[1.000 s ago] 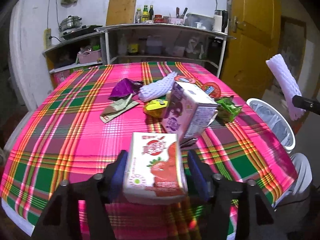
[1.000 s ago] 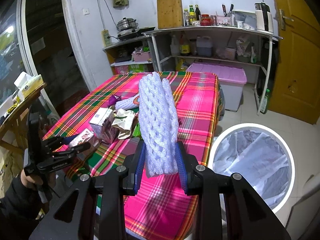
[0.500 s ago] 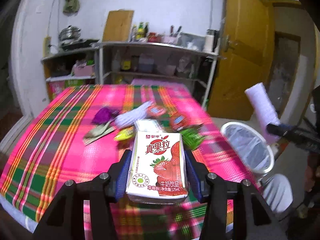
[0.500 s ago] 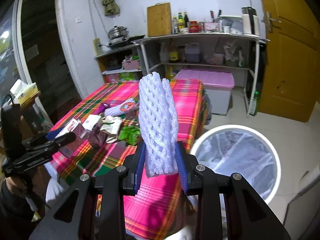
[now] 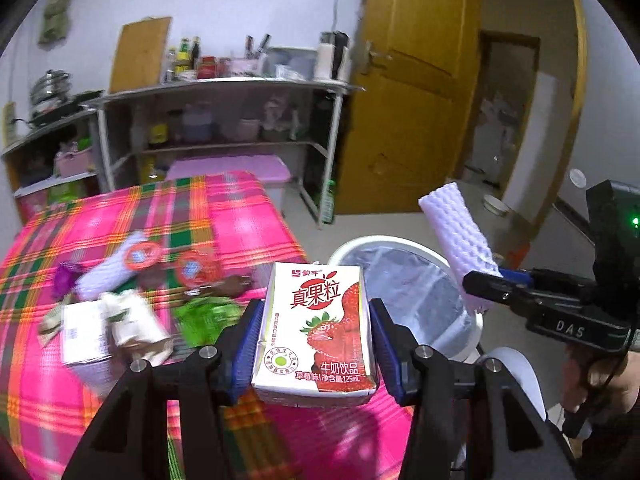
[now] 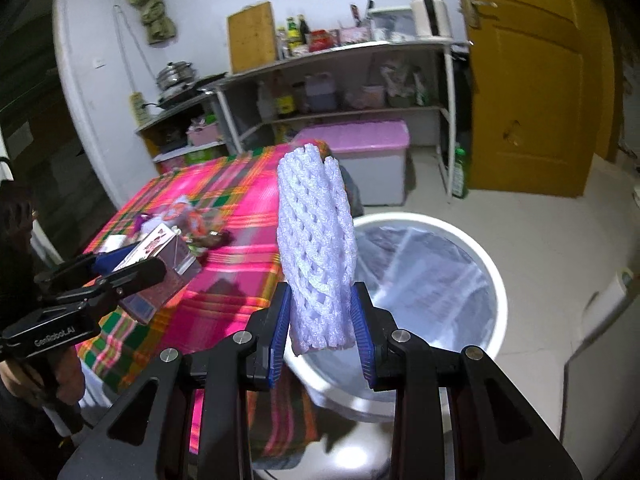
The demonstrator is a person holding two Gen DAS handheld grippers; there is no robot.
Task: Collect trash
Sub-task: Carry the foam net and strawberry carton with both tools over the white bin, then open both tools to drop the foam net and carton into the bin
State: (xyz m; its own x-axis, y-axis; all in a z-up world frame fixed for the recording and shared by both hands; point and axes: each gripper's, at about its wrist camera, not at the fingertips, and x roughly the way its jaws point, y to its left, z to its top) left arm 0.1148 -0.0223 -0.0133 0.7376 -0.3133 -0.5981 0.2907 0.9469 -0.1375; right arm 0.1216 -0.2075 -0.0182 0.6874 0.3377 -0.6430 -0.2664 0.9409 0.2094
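The left gripper clamped a boxy strawberry milk carton between its blue pads, above the table's near edge. The right gripper pinched one white foam net sleeve, upright, over the round white bin. One bin stood beside the plaid-clothed table. A second foam sleeve, two round red lids and crumpled wrappers lay on the cloth.

left wrist: down over table | right wrist: down over bin | shared: both
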